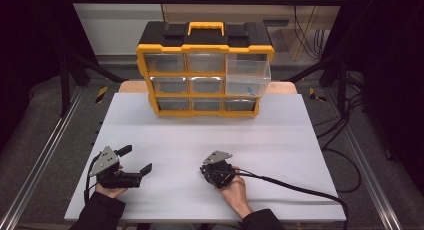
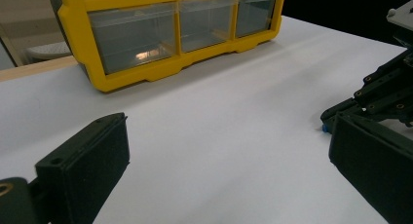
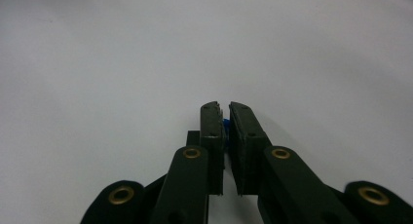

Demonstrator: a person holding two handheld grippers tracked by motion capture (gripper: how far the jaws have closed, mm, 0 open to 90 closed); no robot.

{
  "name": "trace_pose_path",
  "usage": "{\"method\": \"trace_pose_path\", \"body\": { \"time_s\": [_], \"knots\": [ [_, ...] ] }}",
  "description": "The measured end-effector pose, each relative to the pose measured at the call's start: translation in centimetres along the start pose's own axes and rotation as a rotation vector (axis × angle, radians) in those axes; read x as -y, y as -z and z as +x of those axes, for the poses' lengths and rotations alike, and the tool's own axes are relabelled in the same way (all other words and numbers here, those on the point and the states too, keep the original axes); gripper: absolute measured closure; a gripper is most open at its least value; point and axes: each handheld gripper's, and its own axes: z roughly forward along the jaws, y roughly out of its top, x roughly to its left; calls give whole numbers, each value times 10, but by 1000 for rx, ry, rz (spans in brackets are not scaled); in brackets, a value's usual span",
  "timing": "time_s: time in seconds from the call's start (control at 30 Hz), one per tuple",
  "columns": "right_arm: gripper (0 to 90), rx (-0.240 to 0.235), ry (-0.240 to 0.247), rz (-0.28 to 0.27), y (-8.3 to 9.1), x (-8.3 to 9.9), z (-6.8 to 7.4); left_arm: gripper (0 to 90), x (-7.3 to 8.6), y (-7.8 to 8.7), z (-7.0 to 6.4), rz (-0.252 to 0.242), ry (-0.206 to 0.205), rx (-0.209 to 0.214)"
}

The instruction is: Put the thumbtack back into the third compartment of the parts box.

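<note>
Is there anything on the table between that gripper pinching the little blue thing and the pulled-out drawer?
Nothing visible. Bare white table lies between the right gripper, shut on a small blue piece, and the open drawer in the yellow organizer.

One yellow and black drawer cabinet stands at twelve o'clock on one white table. It has nine clear drawers in three rows of three; one drawer, at the cabinet's two o'clock, is pulled out. Two grippers sit near six o'clock: the left gripper and the right gripper. One small blue piece shows between the right gripper's jaws.
</note>
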Motion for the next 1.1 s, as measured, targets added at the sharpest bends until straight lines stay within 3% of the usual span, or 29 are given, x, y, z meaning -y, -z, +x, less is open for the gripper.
{"method": "trace_pose_path", "body": {
  "time_s": [0.43,0.8,1.1],
  "knots": [
    [853,7,-1,-15,7,-4,-1,7,0,1,0,-3,3,-2],
    [853,-20,-14,-40,21,-11,-2,7,0,1,0,-5,5,-3],
    [853,-30,5,-56,28,-13,-4,7,0,1,1,-6,6,-3]
  ]
}}
